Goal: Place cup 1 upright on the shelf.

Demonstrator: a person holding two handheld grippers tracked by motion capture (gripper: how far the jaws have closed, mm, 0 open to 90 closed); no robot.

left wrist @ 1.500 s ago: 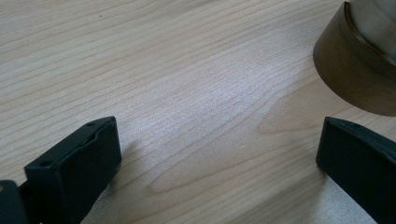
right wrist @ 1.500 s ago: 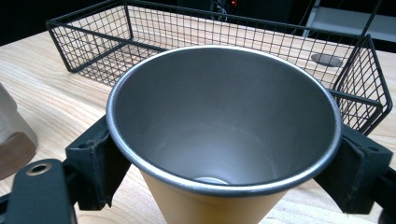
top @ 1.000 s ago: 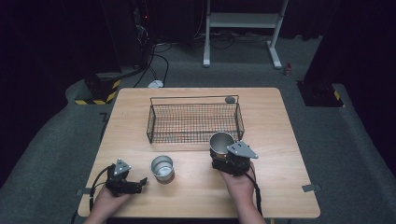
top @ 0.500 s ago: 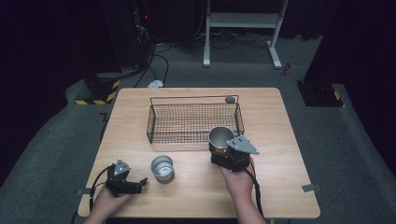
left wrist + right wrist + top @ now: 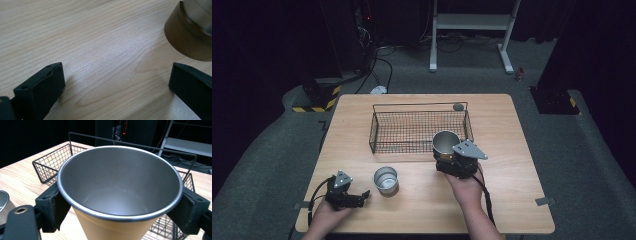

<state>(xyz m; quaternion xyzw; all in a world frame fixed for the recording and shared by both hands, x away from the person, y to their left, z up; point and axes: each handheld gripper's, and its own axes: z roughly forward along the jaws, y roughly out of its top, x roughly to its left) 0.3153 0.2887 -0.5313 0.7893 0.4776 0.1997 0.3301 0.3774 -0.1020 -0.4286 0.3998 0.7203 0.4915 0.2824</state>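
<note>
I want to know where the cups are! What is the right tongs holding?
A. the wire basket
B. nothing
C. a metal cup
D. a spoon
C: in the right gripper view both jaws press on the sides of the cup, and the high view shows the right tongs carrying it by the basket, while the other cup stands on the table.

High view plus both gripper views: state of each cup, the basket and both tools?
Held cup: upright, empty, clamped in right tool over basket's near edge.
Second cup: upright on table, free.
Wire basket: empty, upright.
Left tool: open, low over the table, beside second cup.
</note>
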